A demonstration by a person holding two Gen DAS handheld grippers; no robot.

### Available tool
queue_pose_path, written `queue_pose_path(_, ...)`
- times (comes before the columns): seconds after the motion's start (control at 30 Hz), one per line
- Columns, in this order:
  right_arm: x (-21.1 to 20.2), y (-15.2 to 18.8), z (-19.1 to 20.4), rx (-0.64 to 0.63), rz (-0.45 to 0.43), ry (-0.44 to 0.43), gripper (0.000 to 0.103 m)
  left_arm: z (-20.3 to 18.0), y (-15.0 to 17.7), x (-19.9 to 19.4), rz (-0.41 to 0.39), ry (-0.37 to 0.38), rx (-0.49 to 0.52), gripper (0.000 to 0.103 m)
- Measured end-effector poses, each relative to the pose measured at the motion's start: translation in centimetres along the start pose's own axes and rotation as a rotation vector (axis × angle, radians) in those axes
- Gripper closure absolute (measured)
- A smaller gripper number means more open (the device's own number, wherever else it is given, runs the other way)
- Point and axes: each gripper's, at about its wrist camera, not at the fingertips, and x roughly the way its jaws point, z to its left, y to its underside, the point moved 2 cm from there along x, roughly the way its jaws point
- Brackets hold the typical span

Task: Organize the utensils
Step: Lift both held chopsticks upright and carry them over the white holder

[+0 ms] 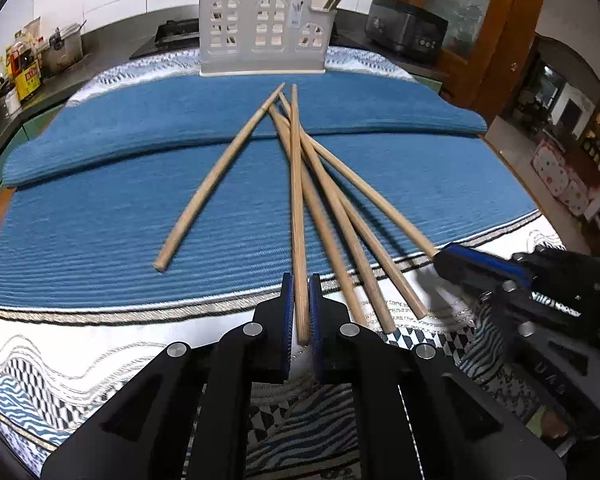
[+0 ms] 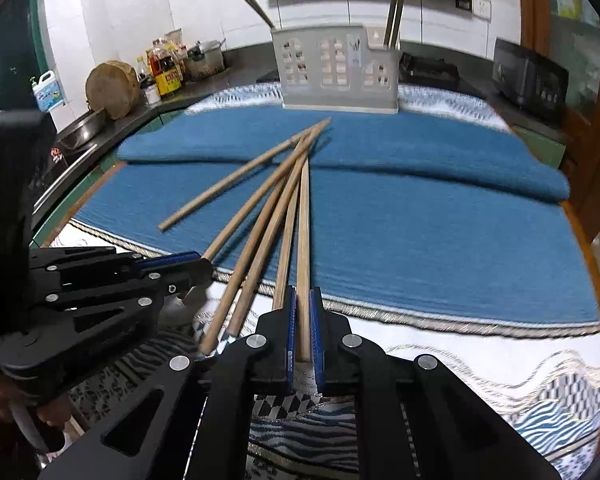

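Blue mat (image 1: pixel 100 216) under you, left claw (image 1: pixel 299 280) pinching one chopstick (image 1: pixel 296 184), right claw (image 2: pixel 303 292) pinching another chopstick (image 2: pixel 303 232), white holder (image 1: pixel 262 28) beyond.

Matt bare-wood chopsticks (image 1: pixel 296 200) on a ribbed blue woven cloth (image 1: pixel 100 220). White smooth plastic holder (image 1: pixel 262 32) behind. Matt black plastic grippers (image 1: pixel 299 280) with ridged blue pads (image 2: pixel 290 328) and shiny metal pins (image 2: pixel 255 340).

This is a home kitchen: white tiled walls (image 2: pixel 132 12) rise behind a dark stone counter (image 2: pixel 236 70) holding sauce bottles (image 2: pixel 165 65), a round wooden chopping block (image 2: pixel 111 89), a steel pot (image 2: pixel 206 56), a black gas hob (image 2: pixel 430 67) and a black electric cooker (image 1: pixel 406 29).
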Motion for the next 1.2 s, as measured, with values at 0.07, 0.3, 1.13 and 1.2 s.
queue_pose_path(0.07, -1.3, -0.7, -0.1, -0.005, -0.036, 0.006, 0.096, 0.1, -0.2, -0.9, -0.026, 0.006, 0.005, 0.097)
queue_pose_path(0.3, -6.0, -4.1, -0.4, -0.024, -0.169, 0.009, 0.096, 1.0, -1.8, -4.2, -0.144, 0.019, 0.01, 0.097)
queue_pose_path(1.13, -10.2, -20.4, -2.2, -0.105, -0.275, -0.075, 0.096, 3.4, -11.2, -9.6, -0.362, 0.095, 0.051, 0.098)
queue_pose_path(1.2, -11.1, -23.0, -2.8, -0.111, -0.295, -0.06, 0.096, 3.7, -12.8, -9.8, -0.365, 0.11, 0.052, 0.098)
